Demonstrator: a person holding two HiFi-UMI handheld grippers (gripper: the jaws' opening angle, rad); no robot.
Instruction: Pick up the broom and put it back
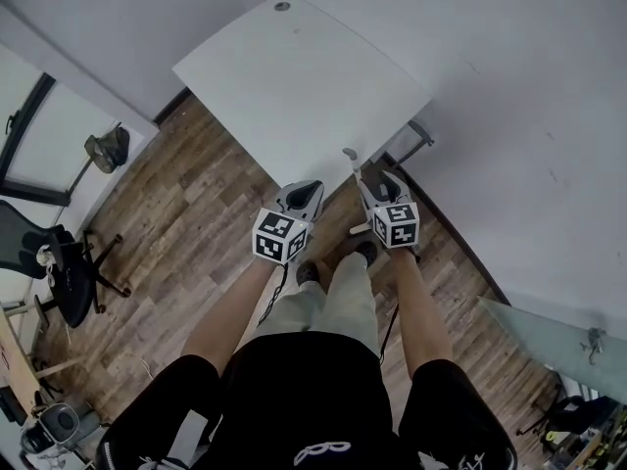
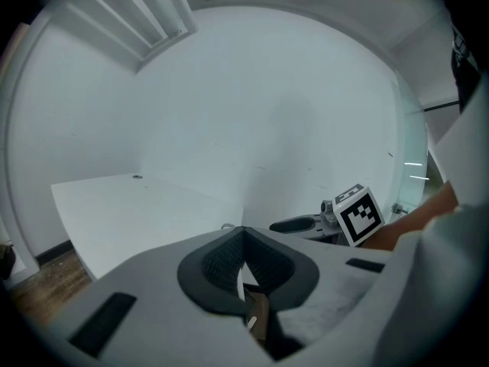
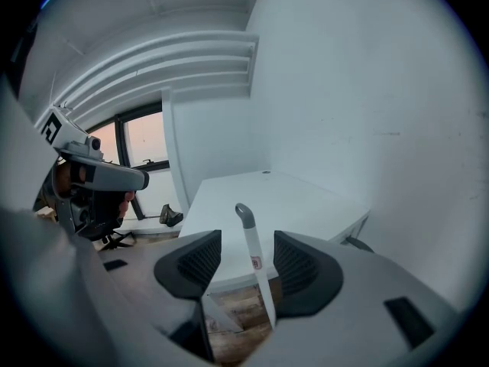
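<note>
Right gripper (image 3: 246, 245) jaws apart, broom handle (image 3: 253, 260) between, by table (image 1: 294, 76) edge. Left gripper (image 2: 243, 232) jaws together, empty.

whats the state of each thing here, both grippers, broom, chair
left gripper: jaws shut, nothing between them
right gripper: jaws open around the broom handle, not touching it
broom: upright by the table, not held
chair: upright on the floor
</note>
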